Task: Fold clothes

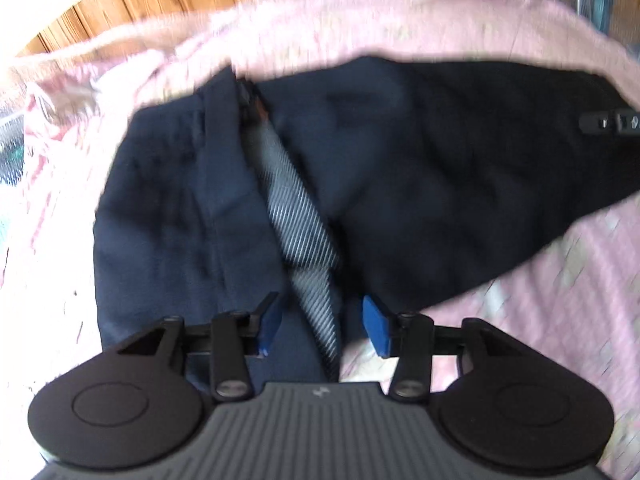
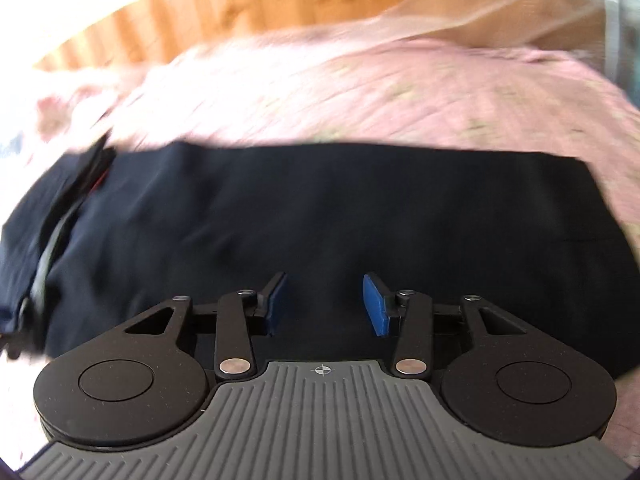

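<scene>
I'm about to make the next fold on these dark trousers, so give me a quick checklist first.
1. Left gripper empty, jaws apart: ok.
2. Right gripper empty, jaws apart: ok.
3. Trousers lying flat on the pink bedspread: ok on the right, bunched at the left end.
4. Striped lining tucked away: not ok, it shows.
5. Far edge straight: ok.
6. Layers lined up underneath: cannot tell.

We see both views smeared by motion blur; the dark garment (image 2: 320,208) runs off the right wrist view's left edge, its type unclear to us.
</scene>
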`<control>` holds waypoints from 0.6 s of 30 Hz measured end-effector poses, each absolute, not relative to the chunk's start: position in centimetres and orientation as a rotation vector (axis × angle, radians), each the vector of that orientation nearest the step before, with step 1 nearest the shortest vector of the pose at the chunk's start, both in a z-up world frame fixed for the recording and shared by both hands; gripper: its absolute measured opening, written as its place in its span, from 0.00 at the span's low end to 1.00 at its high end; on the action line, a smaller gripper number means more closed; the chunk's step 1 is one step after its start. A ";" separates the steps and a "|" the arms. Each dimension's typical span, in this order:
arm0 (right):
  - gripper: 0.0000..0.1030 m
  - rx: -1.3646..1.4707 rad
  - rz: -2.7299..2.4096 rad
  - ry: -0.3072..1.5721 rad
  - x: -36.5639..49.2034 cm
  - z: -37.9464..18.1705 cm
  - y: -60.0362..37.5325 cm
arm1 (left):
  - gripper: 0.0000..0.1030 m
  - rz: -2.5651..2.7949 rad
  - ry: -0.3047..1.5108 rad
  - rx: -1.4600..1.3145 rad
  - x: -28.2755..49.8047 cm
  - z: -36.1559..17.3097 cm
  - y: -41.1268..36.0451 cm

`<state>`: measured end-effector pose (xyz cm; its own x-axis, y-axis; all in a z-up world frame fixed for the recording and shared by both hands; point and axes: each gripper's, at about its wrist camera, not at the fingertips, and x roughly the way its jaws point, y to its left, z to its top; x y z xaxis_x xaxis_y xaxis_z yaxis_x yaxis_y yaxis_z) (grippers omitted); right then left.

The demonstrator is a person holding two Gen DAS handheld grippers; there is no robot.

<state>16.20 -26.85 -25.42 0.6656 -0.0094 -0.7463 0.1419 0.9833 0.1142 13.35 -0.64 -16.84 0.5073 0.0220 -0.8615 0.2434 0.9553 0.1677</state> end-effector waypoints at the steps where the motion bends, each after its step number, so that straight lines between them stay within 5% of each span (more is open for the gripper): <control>1: 0.44 0.188 -0.124 0.826 16.2 -25.4 -28.0 | 0.44 -0.144 1.021 0.287 13.6 -16.8 -1.1; 15: 0.36 0.257 -0.177 0.853 10.1 -28.3 -37.3 | 0.45 -0.069 1.067 0.289 14.7 -20.3 2.3; 18: 0.47 0.277 -0.149 0.857 10.3 -28.0 -37.5 | 0.42 -0.070 1.079 0.308 15.1 -20.0 1.5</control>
<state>10.26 -37.45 -27.98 0.6471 -0.0182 -0.7622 0.2393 0.9541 0.1803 15.15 1.49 -20.05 0.4744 0.0933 -0.8754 0.2055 0.9552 0.2131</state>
